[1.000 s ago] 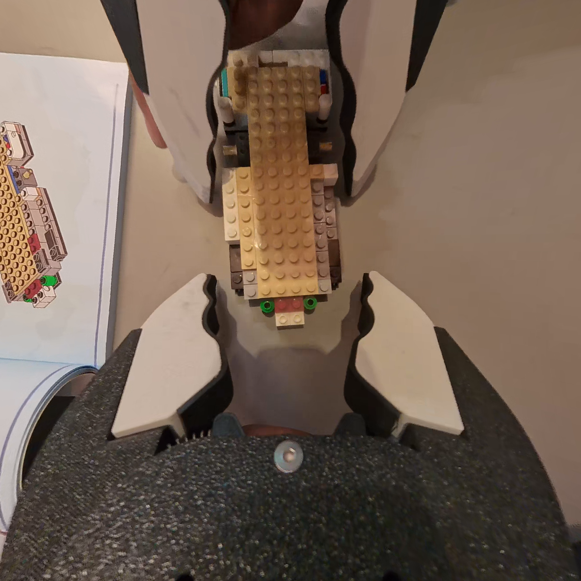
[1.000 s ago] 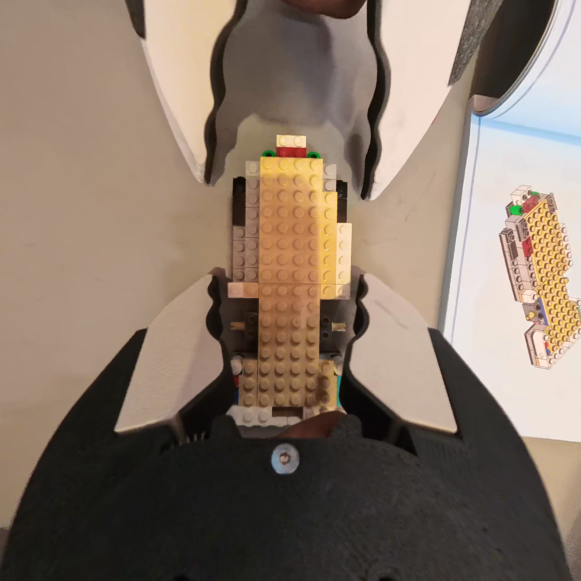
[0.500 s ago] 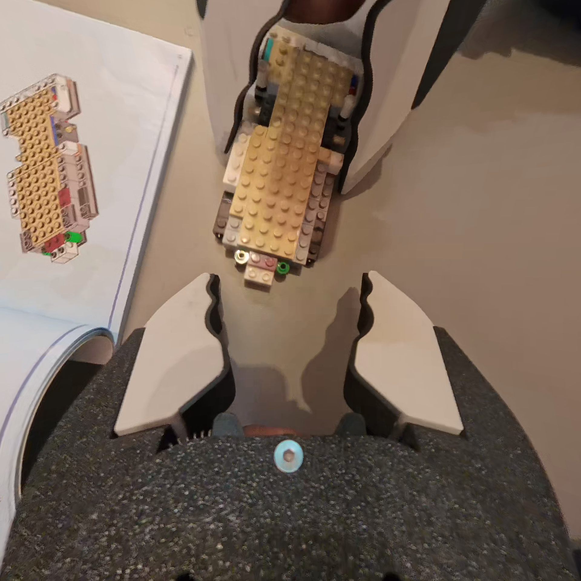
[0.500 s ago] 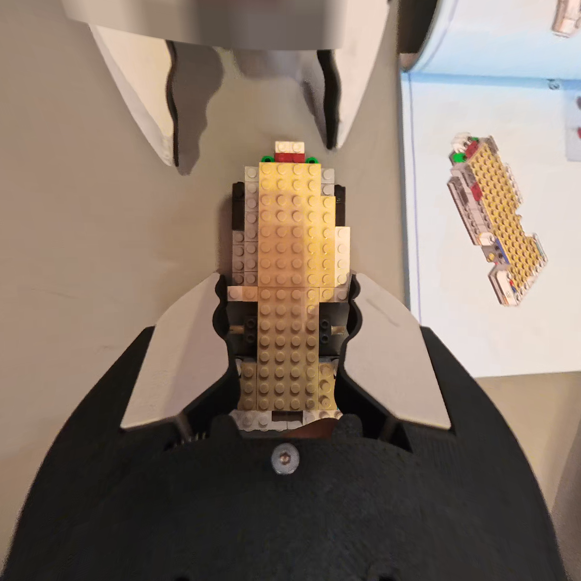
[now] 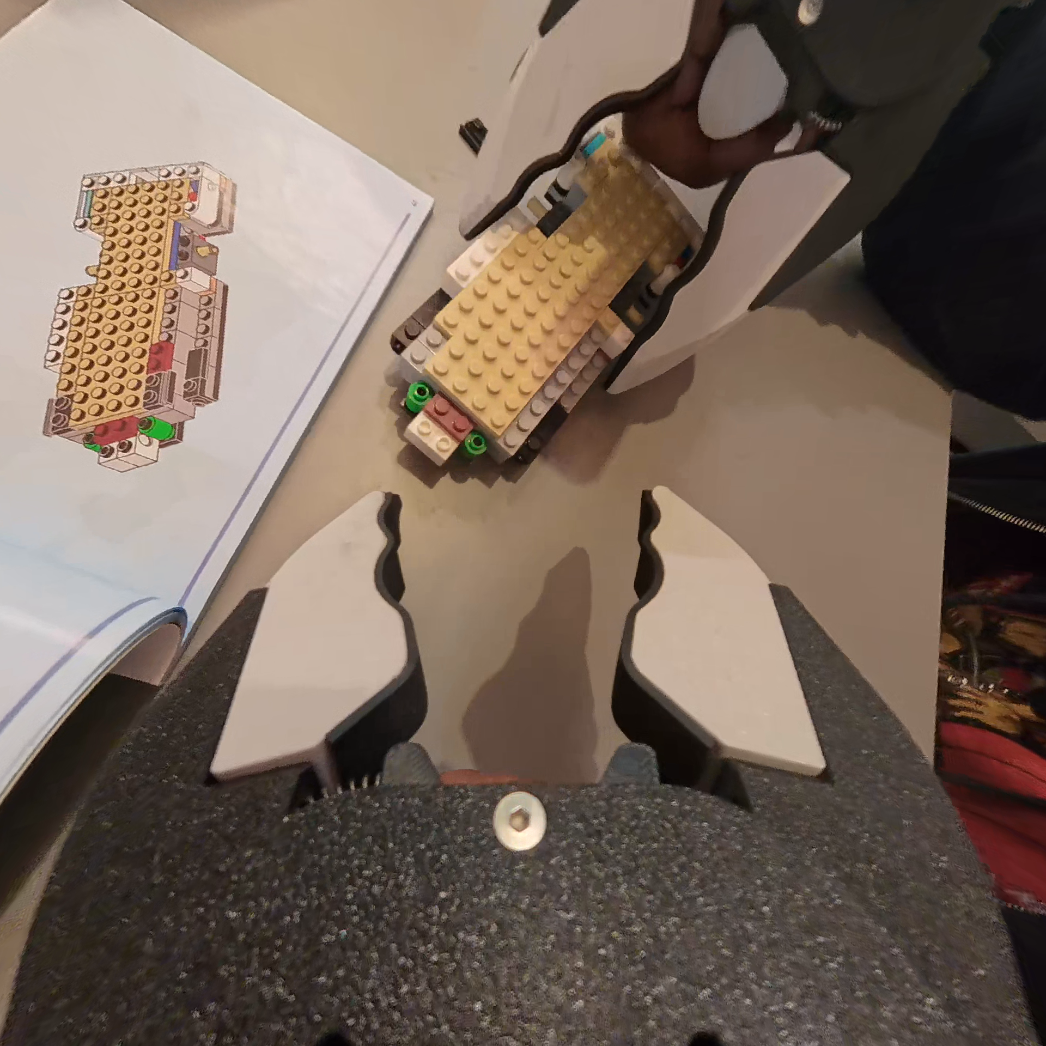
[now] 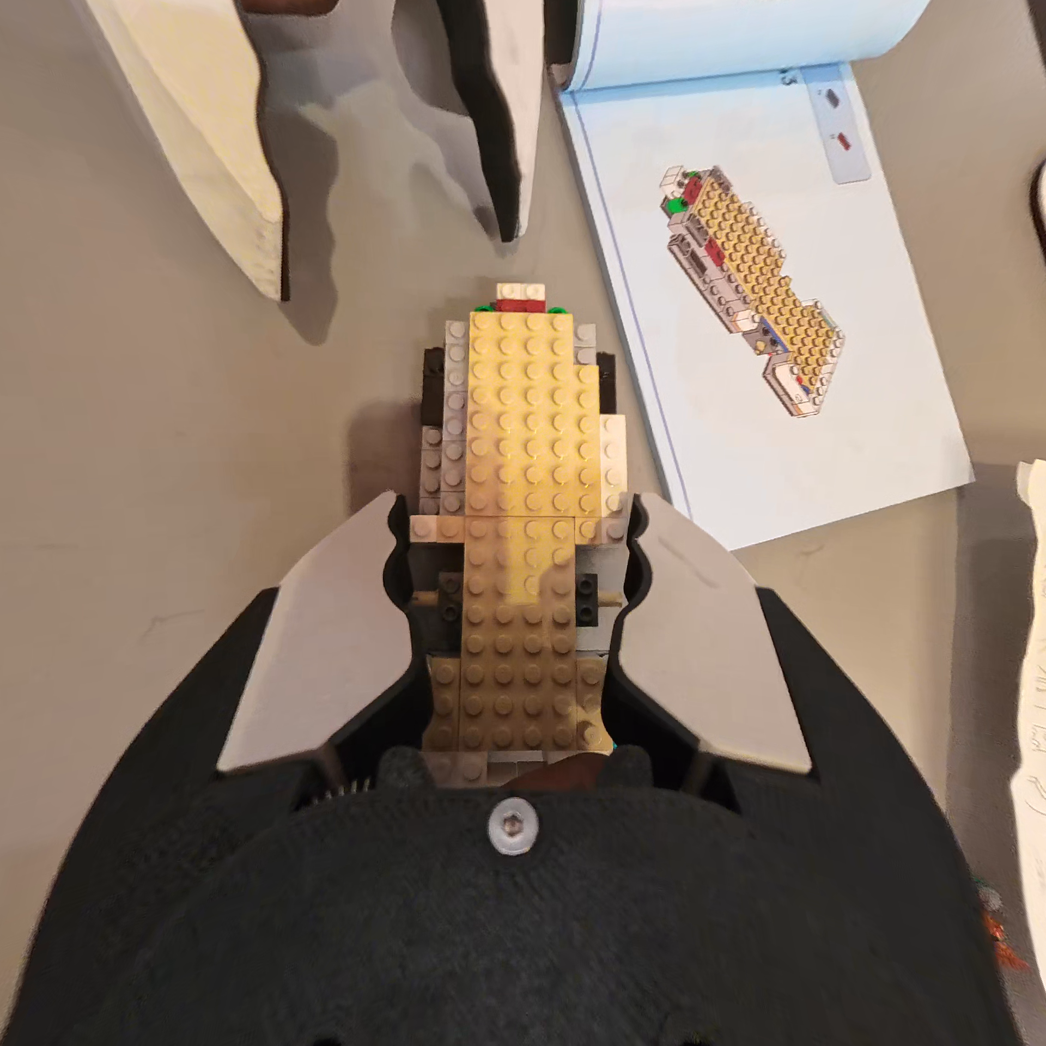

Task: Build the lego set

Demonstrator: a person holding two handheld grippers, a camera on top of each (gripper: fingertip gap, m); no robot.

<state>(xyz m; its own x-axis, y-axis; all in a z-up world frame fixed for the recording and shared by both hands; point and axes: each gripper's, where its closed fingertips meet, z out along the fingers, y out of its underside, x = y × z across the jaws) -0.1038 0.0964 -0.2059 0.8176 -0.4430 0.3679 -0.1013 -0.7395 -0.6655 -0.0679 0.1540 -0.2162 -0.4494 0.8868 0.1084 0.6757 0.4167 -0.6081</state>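
Observation:
A brick model [image 5: 526,334] has a tan studded top, grey, black and white sides, and two green round studs with a red plate at its near end. My right gripper [image 6: 516,509] is shut on its rear half, with both pads pressed against its sides. The same gripper [image 5: 543,305] shows from the front in the left wrist view. My left gripper [image 5: 518,498] is open and empty, a short way in front of the model's green-studded end and not touching it. In the right wrist view the left gripper [image 6: 390,266] is up and to the left of the model [image 6: 526,430].
An open instruction booklet [image 5: 226,283] with a picture of the model lies beside it, also in the right wrist view [image 6: 792,339]. A small black piece [image 5: 472,136] lies farther back. The table edge [image 5: 945,509] is at the right, with dark and red fabric [image 5: 990,764] beyond.
My left gripper, whose open fingertips flanked the model's near end, has drawn back and off to one side, still open. The right gripper kept its grip and turned with the model.

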